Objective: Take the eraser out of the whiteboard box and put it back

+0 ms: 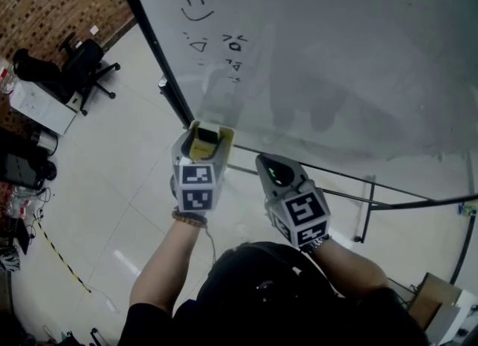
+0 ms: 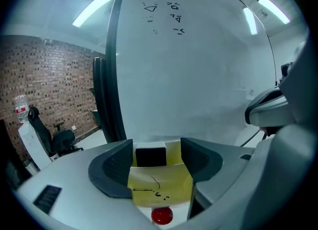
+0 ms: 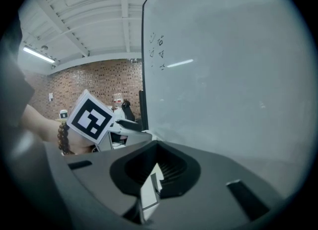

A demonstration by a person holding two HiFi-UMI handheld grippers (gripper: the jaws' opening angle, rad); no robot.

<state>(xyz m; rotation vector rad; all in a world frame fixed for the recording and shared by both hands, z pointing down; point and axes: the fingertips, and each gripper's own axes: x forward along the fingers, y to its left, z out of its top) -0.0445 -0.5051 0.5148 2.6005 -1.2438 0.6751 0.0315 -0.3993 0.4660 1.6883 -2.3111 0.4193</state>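
Note:
A yellow whiteboard box (image 2: 161, 184) hangs at the lower left corner of the whiteboard (image 1: 336, 53). The black eraser (image 2: 150, 156) stands inside it at the back. My left gripper (image 2: 157, 159) is open, its jaws on either side of the eraser and the box's back part, with a gap beside the eraser. In the head view the left gripper (image 1: 203, 137) reaches over the yellow box (image 1: 200, 149). To its right, my right gripper (image 1: 270, 167) is shut and holds nothing; it points at the board's lower edge. The right gripper (image 3: 155, 172) shows its jaws together.
A red round piece (image 2: 161, 216) sits just below the box. The whiteboard's stand bars (image 1: 366, 195) run under the board. An office chair (image 1: 86, 64) and a white cabinet (image 1: 41, 105) stand at far left by a brick wall. A cardboard box (image 1: 429, 296) lies at lower right.

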